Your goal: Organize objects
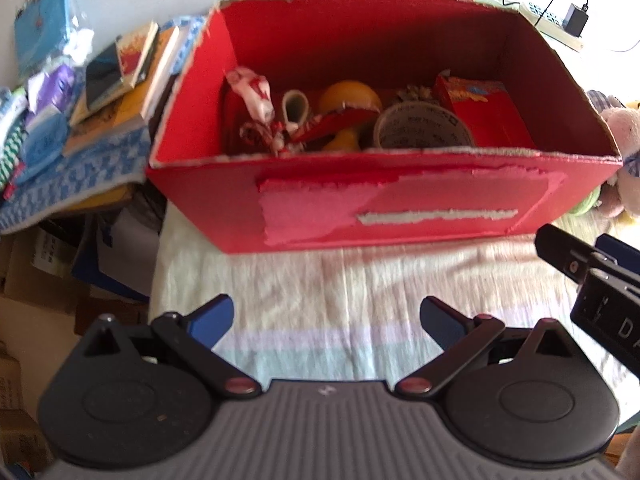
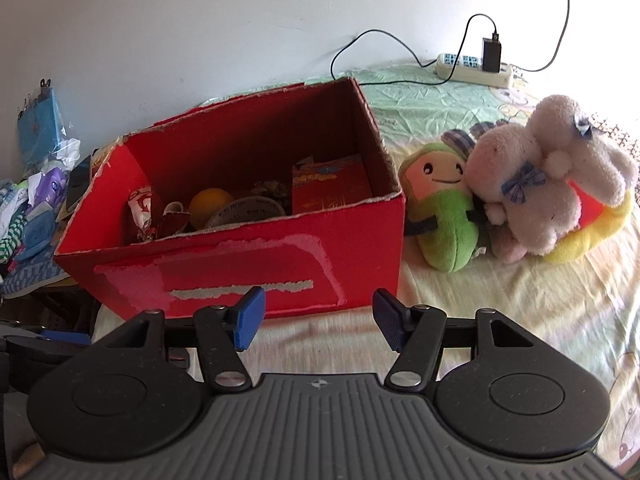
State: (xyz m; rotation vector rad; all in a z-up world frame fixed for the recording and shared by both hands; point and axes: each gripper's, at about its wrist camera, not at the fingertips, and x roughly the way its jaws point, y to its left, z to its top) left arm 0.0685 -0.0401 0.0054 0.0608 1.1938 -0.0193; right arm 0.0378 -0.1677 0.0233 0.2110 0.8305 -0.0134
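From the left wrist view, the left gripper (image 1: pixel 326 320) hangs over a pale striped bedsheet (image 1: pixel 320 280) with its blue-padded jaws spread wide and nothing between them. Straight ahead, nothing standing between, sits an open red cardboard box with a torn front label (image 1: pixel 400 208). To its left a stack of books (image 1: pixel 128 76) rests on a blue-and-white patterned cloth (image 1: pixel 80 176), with a blue plastic packet (image 1: pixel 40 28) and crumpled wrappers beyond. Part of the right gripper (image 1: pixel 592 276) juts in at the right edge, cut off by the frame. Inside the box lie a red-and-white sweet wrapper (image 1: pixel 254 92), a round orange fruit (image 1: pixel 350 96), a roll of printed packing tape (image 1: pixel 422 124) and a small red printed carton (image 1: pixel 480 112); the rest is a blurred jumble that I cannot sort out.

From the right wrist view, the right gripper (image 2: pixel 318 322) also stands empty, jaws parted, low over the sheet just before the box's front right part. Right of the box, close beside it, a green plush figure with a smiling face (image 2: pixel 444 216) leans against a pinkish-white plush rabbit with blue bows (image 2: pixel 548 184), which covers most of a yellow plush toy (image 2: pixel 592 228). Behind them a white power strip (image 2: pixel 472 66) holds a black charger (image 2: pixel 492 54) with its cable trailing across the bed.
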